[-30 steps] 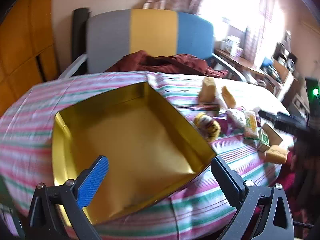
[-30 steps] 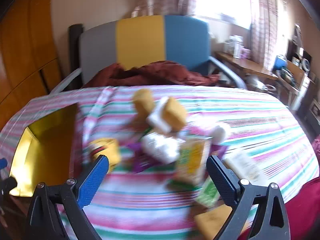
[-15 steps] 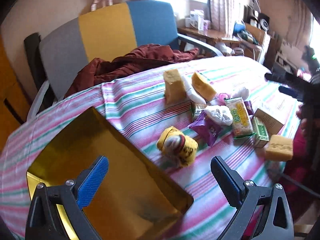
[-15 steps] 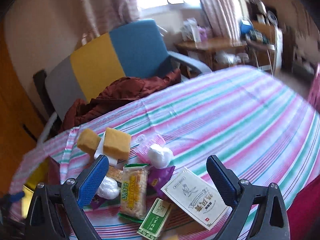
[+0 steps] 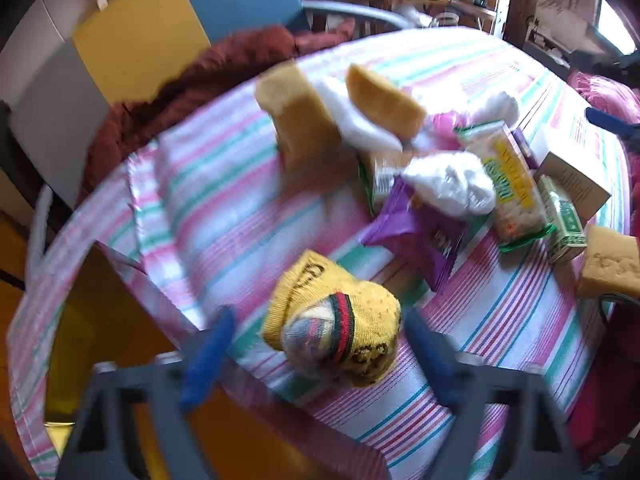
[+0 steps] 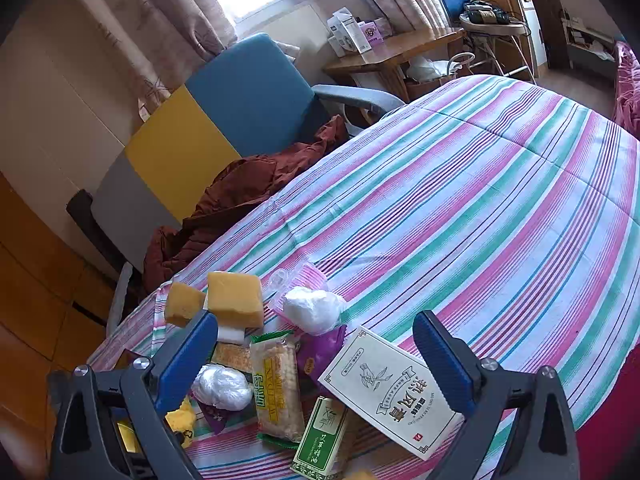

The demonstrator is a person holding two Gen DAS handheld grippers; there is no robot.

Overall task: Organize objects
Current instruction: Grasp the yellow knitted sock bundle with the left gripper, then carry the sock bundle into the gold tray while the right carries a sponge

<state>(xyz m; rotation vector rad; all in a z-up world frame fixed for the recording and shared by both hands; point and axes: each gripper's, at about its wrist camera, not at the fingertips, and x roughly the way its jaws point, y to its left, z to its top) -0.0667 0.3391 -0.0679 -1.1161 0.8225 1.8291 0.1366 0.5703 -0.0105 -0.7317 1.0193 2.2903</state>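
Landmark: the rolled yellow sock (image 5: 334,330) on the striped cloth (image 5: 500,320).

Left of the sock lies the gold tray (image 5: 100,320), its near wall just beside it. The left gripper (image 5: 316,344) straddles the sock; its jaws have just been closing and the sock sits between them, though the blurred pads are not visibly pressing, so it reads as open. The sock lies directly ahead of this gripper, its long axis running roughly along the fingers, toward the pile.

Right of the sock is the snack pile: purple packet (image 5: 416,236), cracker packet (image 5: 512,188), green box (image 5: 562,220).

The right gripper (image 6: 316,354) hangs open over that pile, holding nothing. Judgement: the left hand is nearer the sock.
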